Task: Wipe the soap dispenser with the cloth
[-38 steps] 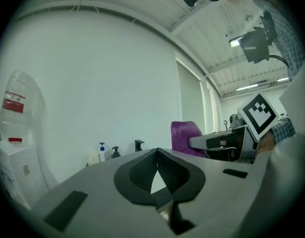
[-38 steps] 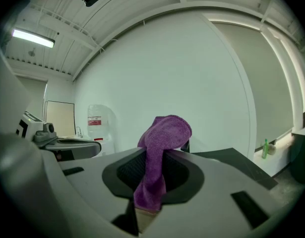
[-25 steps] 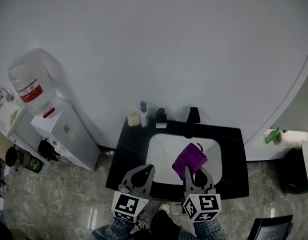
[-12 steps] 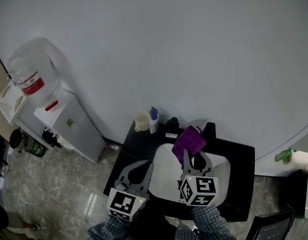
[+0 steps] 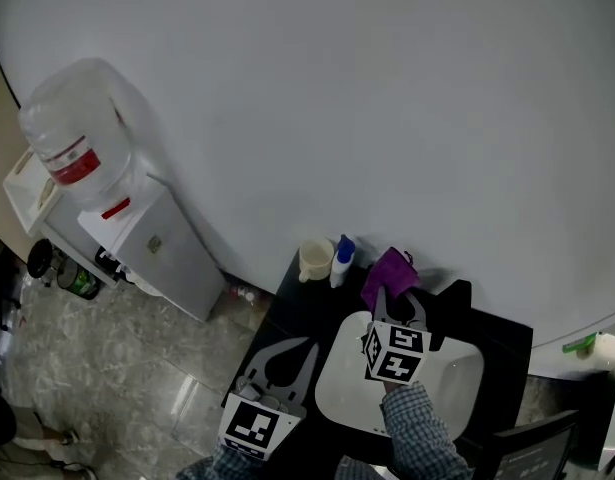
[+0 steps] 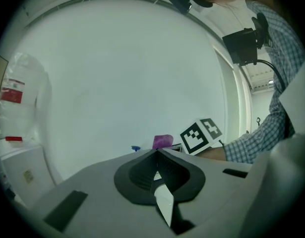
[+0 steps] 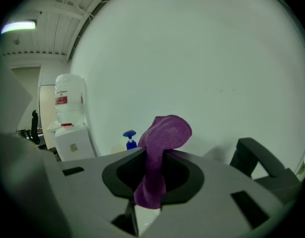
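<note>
A plain white wall is filling most of the head view, and grey stone-patterned floor is being shown at 8 o'clock. A black worktop is being seen at 5 o'clock, set against the wall, with a white sink let into it. At 9 o'clock a water cooler carrying an upturned bottle is standing on the floor, well apart from the worktop.

The soap dispenser, a white bottle with a blue pump top, is standing at the worktop's back edge. A cream cup is placed just beside it at 9 o'clock. The purple cloth is being held just beside the dispenser at 3 o'clock, pinched in the clenched jaws of the right gripper over the sink's rear rim. A black faucet is seen at 4 o'clock of the cloth. The left gripper is being held low at 7 o'clock of the sink. Its jaws are pressed together with nothing between them.

Whether the cloth is touching the dispenser cannot be told. Whatever lies behind the cloth is being covered. In both gripper views the worktop is being blocked by the gripper bodies, and only the dispenser's blue pump is showing. The worktop's near edge is being hidden behind the person's checked sleeves.
</note>
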Available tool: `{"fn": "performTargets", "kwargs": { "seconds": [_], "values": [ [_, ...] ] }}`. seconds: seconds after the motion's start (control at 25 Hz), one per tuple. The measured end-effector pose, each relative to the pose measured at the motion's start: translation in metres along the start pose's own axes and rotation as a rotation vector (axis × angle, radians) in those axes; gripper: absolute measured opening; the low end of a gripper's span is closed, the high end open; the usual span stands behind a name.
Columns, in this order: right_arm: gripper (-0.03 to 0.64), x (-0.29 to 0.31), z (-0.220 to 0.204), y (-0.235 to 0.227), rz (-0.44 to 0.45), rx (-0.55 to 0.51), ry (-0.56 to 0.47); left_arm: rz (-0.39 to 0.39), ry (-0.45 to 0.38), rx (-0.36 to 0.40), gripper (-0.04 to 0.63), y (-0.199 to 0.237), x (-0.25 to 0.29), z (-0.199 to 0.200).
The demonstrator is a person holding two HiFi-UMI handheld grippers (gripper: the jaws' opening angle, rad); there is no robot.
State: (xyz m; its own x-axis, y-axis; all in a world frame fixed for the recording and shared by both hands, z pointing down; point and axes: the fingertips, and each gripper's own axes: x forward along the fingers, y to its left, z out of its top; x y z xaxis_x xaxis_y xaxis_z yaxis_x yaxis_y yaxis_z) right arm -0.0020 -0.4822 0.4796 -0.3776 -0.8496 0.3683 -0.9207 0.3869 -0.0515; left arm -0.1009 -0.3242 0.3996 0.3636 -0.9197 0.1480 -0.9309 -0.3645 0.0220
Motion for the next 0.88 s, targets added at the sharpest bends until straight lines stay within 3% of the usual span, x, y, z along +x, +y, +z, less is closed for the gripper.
{"fn": "performTargets", "kwargs": {
  "seconds": [0.2, 0.48, 0.68, 0.88],
  "values": [
    [0.081, 0.042, -0.05, 0.018, 0.013, -0.001, 0.112, 0.063, 0.022, -0.036, 0.002, 0.033, -0.012, -0.01],
    [0.081, 0.072, -0.105, 0.03, 0.028, -0.009, 0.237, 0.093, 0.032, -0.054, 0.002, 0.051, -0.016, -0.016],
    [0.081, 0.065, -0.105, 0.036, 0.073, 0.011, 0.263, 0.07, 0.042, -0.075, 0.002, 0.049, -0.005, -0.022],
    [0.081, 0.033, -0.054, 0.053, 0.152, -0.029, 0.12, 0.017, 0.025, -0.06, 0.002, 0.04, 0.013, -0.014]
  ]
}}
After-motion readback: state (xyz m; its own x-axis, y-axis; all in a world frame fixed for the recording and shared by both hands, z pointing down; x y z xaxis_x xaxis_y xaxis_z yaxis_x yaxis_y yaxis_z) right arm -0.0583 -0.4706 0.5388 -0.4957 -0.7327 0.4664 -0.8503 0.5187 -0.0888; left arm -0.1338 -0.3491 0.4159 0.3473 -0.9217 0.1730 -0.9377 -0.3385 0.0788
